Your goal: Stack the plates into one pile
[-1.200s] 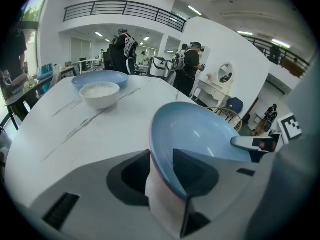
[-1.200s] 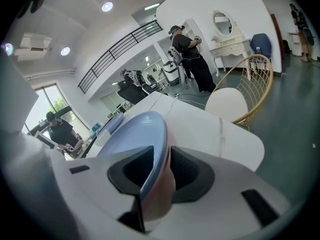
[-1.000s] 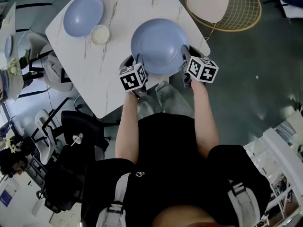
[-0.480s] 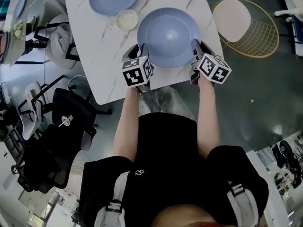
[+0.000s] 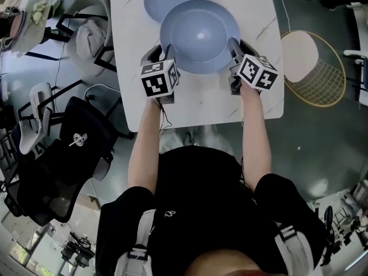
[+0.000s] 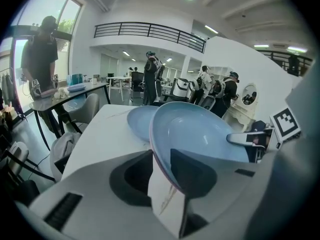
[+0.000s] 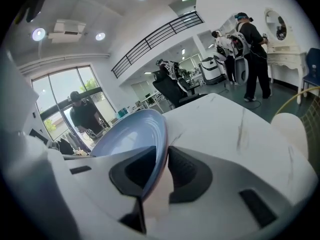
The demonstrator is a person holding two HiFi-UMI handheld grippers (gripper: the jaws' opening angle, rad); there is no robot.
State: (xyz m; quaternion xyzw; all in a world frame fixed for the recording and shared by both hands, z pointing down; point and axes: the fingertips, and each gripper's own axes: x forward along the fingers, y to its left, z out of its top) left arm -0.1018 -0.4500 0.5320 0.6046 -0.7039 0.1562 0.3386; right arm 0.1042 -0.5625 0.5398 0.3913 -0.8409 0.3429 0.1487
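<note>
Two pairs of tongs carry one round pale-blue ceramic plate [image 5: 199, 36] between them. The left tongs [image 6: 160, 159] have its left rim between their pads, and the right tongs [image 7: 162, 156] have its right rim. Both pairs are opening at this moment, yet in each gripper view the pads bear on the rim, so we judge the plate grasped from both sides. It hangs over the far half of the white marble-look table [image 5: 201, 105]. Its far edge reaches over the second pale-blue plate [image 6: 139, 120], which lies flat at the far side of the table.

To do this step well, we would firm up both grips first, since a loosening hold on a plate in the air invites a slip. Then we would carry the plate a little farther until it is centred over the lower one, and level it. We would lower it until it seats, and only then let go with both tongs together, drawing them out to the left and right.

From the head view, the carried plate covers the near part of the lower plate, and the picture's top edge cuts off its far rim. We cannot tell whether the two plates touch yet. Whatever lies on the table under the carried plate is hidden, and the right gripper view does not show the lower plate at all.
</note>
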